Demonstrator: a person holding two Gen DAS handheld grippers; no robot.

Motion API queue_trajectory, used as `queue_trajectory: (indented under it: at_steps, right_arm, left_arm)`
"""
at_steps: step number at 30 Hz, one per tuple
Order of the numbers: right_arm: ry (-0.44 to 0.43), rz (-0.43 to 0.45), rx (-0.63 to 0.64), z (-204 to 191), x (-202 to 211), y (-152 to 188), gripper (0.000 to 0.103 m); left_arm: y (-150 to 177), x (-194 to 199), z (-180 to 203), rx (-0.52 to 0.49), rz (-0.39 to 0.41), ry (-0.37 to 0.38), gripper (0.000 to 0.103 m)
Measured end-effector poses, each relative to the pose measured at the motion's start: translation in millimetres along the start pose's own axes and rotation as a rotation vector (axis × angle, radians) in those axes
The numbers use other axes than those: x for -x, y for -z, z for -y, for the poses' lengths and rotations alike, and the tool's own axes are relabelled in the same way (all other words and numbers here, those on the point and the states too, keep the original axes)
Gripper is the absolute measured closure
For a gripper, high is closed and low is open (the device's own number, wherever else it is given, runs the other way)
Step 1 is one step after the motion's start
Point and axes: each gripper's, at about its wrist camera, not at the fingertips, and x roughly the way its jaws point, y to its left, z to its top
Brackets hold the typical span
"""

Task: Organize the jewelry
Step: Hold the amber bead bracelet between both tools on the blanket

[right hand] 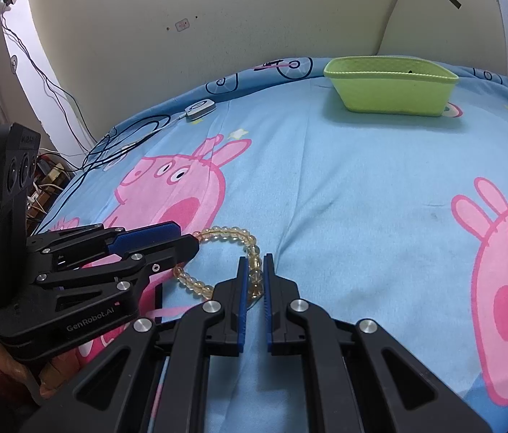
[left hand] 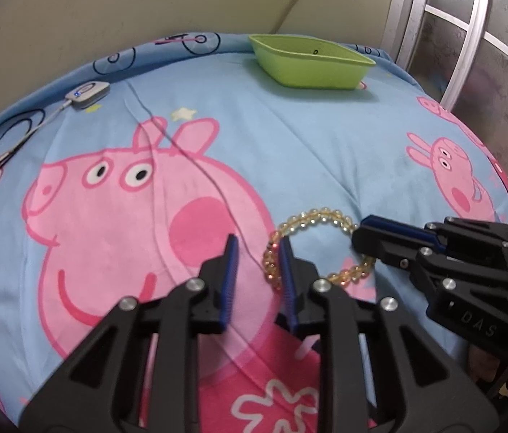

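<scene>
A bracelet (left hand: 326, 213) of clear yellow beads lies in a loop on the blue cartoon-pig blanket (left hand: 326, 137). My left gripper (left hand: 258, 238) stands open at the loop's left side. The beads there sit just inside its right pad (left hand: 287, 281), and its left pad is clear of them. My right gripper (right hand: 255, 257) is shut on the bracelet (right hand: 228, 231), with beads pinched between its blue pads (right hand: 242, 288). In the right wrist view the left gripper (right hand: 185, 236) reaches in from the left. In the left wrist view the right gripper (left hand: 360, 232) comes in from the right. A green basket (left hand: 311, 72) sits far back on the bed.
The green basket (right hand: 394, 97) stands close to the cream wall. A small white device (left hand: 88, 93) with dark cables lies at the bed's far left edge (right hand: 200, 108). A metal window frame (left hand: 470, 36) rises at the far right. A person's hand (right hand: 8, 371) holds the left gripper.
</scene>
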Motion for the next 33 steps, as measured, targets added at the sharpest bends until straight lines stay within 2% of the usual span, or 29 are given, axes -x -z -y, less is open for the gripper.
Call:
queue_trajectory:
  at_steps: [33]
  right_arm:
    - [0.049,0.029,0.016,-5.7,5.5,4.2,0.103]
  left_arm:
    - [0.7,0.0,-1.8,0.006,0.004,0.018,0.079]
